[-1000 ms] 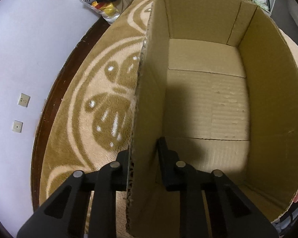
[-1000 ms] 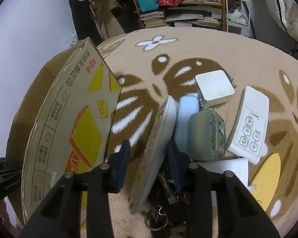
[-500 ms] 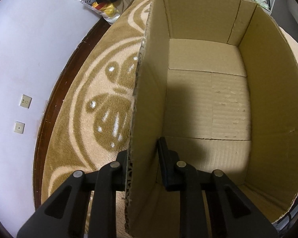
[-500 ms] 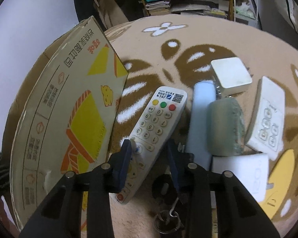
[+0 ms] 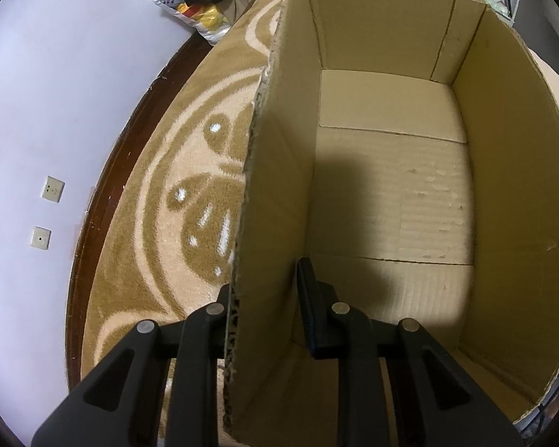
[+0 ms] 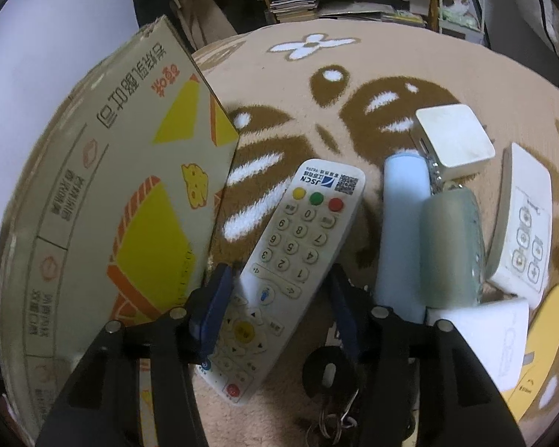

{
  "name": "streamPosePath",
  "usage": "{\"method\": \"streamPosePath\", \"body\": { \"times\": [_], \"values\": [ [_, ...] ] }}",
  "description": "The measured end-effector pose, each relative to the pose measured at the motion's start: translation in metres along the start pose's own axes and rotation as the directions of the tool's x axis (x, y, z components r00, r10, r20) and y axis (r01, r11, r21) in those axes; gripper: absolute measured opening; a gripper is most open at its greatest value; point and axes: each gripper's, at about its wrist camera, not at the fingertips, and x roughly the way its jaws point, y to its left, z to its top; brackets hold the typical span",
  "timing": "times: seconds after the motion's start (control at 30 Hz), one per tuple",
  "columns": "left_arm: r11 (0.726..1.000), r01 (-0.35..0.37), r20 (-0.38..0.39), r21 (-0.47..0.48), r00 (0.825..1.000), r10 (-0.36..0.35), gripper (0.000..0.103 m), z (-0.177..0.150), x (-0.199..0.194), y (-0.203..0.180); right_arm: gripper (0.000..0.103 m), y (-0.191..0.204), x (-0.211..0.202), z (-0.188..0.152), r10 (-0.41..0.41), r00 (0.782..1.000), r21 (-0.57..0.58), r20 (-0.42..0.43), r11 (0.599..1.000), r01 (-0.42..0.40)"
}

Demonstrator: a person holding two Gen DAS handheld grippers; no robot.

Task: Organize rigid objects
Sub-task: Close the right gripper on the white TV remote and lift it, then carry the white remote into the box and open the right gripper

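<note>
We see the left gripper (image 5: 266, 298) clamped on the left wall of the box (image 5: 391, 193), one finger outside and one finger (image 5: 313, 309) inside, near the corner closest to us. The box stands on the rug (image 5: 175, 193) and its floor is bare, so there is much free room inside. Its top edge is rough, cut cardboard. To the left of the box the rug runs to a dark wooden edge (image 5: 104, 193) below the wall.

The right gripper (image 6: 279, 298) has its fingers apart, and they are opening now. The remote (image 6: 290, 253) lies face up on the rug between them, its lower half under the fingers, and the pads do not press it. The left finger (image 6: 214, 309) is just beside the printed outer wall of the box, so there is little room on that side. To the right of the remote lie a pale blue bar (image 6: 404, 231), a green case (image 6: 452, 246), a white square box (image 6: 454, 141) and a white keypad (image 6: 525, 234), all close together. A white block (image 6: 492, 339) and a yellow shape (image 6: 540, 331) are nearer to us. A key ring (image 6: 331, 391) lies under the right finger. The far rug is open.
</note>
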Motion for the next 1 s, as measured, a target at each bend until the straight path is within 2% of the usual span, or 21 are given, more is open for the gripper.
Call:
{"method": "streamPosePath", "body": {
  "times": [0.03, 0.1, 0.2, 0.33, 0.43, 0.53, 0.67, 0.83, 1.0],
  "values": [
    [1.0, 0.005, 0.0, -0.001, 1.0, -0.005, 0.02, 0.0, 0.0, 0.0, 0.049, 0.003, 0.001, -0.001, -0.011, 1.0, -0.009, -0.002, 1.0, 0.011],
    [1.0, 0.012, -0.001, 0.004, 1.0, -0.012, 0.02, 0.0, 0.0, -0.001, 0.028, 0.006, 0.002, -0.003, -0.057, 0.998, -0.02, 0.005, 0.998, 0.057],
    [1.0, 0.003, 0.002, 0.013, 1.0, -0.003, 0.02, 0.0, -0.001, -0.003, 0.02, 0.0, -0.004, -0.002, -0.062, 0.998, 0.004, 0.01, 0.998, 0.062],
    [1.0, 0.015, 0.003, 0.0, 1.0, -0.015, 0.02, 0.0, -0.001, 0.0, 0.02, -0.005, -0.026, -0.002, -0.096, 0.993, 0.018, 0.072, 0.995, 0.095],
    [1.0, 0.005, 0.005, 0.01, 1.0, -0.005, 0.019, -0.001, 0.0, -0.001, 0.02, -0.007, -0.046, 0.004, -0.07, 0.988, 0.022, 0.138, 0.997, 0.067],
    [1.0, 0.006, 0.007, 0.011, 1.0, -0.006, 0.018, -0.001, 0.0, -0.001, 0.02, 0.005, -0.074, 0.01, -0.057, 0.973, -0.005, 0.223, 0.998, 0.059],
    [1.0, 0.017, 0.006, 0.01, 1.0, -0.017, 0.017, -0.001, -0.001, -0.001, 0.02, 0.023, -0.108, 0.015, 0.012, 0.954, -0.041, 0.299, 0.999, 0.0],
    [1.0, 0.014, 0.008, 0.011, 1.0, -0.014, 0.017, -0.002, -0.001, -0.001, 0.02, 0.048, -0.131, 0.014, 0.102, 0.935, -0.088, 0.341, 0.993, -0.076],
    [1.0, 0.003, 0.011, 0.022, 1.0, -0.004, 0.017, -0.002, -0.001, -0.003, 0.02, 0.072, -0.138, 0.007, 0.176, 0.925, -0.139, 0.337, 0.981, -0.136]
  ]
}}
